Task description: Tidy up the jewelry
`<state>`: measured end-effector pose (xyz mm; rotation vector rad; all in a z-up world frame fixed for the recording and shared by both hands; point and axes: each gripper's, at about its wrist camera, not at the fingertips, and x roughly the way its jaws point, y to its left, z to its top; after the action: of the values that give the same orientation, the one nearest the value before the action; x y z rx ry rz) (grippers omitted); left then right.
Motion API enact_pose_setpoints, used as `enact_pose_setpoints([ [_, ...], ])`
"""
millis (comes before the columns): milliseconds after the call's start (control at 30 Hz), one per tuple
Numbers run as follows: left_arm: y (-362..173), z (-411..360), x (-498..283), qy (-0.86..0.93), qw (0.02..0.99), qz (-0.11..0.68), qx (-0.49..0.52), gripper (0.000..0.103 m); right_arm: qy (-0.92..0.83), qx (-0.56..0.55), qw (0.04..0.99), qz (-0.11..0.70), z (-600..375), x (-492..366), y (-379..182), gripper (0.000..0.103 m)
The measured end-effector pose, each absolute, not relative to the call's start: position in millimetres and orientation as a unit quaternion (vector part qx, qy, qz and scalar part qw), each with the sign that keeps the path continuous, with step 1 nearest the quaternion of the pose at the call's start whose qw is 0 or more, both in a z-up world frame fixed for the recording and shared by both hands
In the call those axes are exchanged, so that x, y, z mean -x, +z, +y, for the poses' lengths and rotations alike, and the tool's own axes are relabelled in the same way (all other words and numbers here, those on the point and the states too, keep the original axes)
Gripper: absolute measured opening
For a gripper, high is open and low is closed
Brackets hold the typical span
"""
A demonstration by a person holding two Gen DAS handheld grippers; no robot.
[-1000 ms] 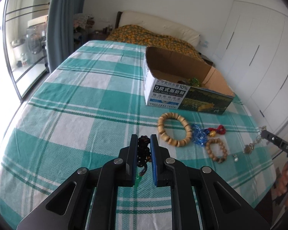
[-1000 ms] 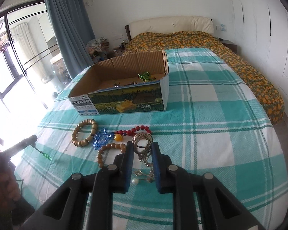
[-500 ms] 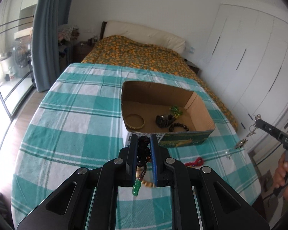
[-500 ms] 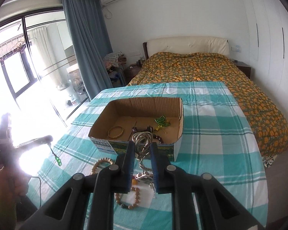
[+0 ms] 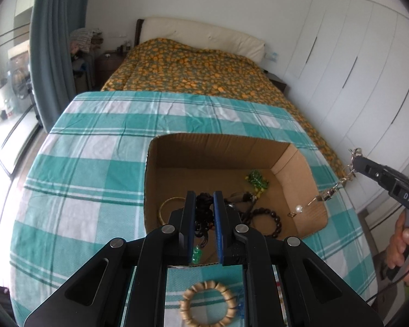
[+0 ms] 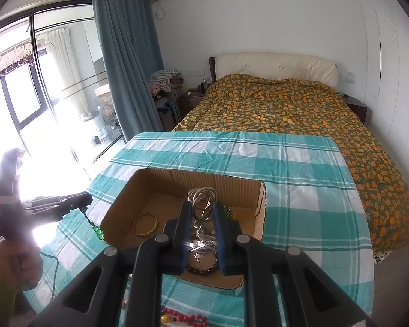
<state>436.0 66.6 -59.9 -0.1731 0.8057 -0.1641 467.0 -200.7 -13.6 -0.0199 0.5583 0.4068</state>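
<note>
Teal-checked cloth (image 5: 76, 169) covers the table, bed (image 6: 286, 103) behind. I see L gripper (image 5: 204, 204) clamped on dark beaded strand (image 5: 203, 218), R gripper (image 6: 201, 212) on silver chain (image 6: 201, 199); both hang vertical above cardboard box (image 5: 218, 151).

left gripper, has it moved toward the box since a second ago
Yes. The left gripper, shut on a dark cord, has risen and gone forward; it now hangs over the box instead of short of it.

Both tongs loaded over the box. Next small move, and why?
Probably open the left tongs: they pinch a dark beaded string with a green pendant directly above the cardboard box, so it should drop inside. The right tongs, shut on silver chains, could release likewise.
</note>
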Motion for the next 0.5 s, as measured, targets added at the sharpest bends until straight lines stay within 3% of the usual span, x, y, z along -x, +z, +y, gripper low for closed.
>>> enact_pose_setpoints([
  [100, -83, 55, -451, -0.079, 0.904, 0.413, 0.076, 0.012, 0.185, 0.011, 0.941, 0.284, -203, -490, -40, 0.020],
  [133, -92, 51, -454, -0.077, 0.901, 0.422, 0.071, 0.018, 0.180, 0.011, 0.941, 0.287, -204, -496, -47, 0.026],
  [167, -100, 48, -455, -0.072, 0.897, 0.431, 0.066, 0.038, 0.172, 0.009, 0.942, 0.288, -206, -499, -53, 0.034],
  [200, -107, 47, -454, -0.062, 0.894, 0.439, 0.063, 0.052, 0.164, 0.003, 0.944, 0.285, -210, -499, -57, 0.048],
  [233, -111, 47, -451, -0.051, 0.895, 0.440, 0.059, 0.071, 0.162, -0.006, 0.946, 0.280, -213, -496, -58, 0.051],
  [500, -109, 61, -376, -0.037, 0.910, 0.411, 0.050, 0.090, 0.156, 0.026, 0.949, 0.274, -231, -427, -79, 0.056],
])
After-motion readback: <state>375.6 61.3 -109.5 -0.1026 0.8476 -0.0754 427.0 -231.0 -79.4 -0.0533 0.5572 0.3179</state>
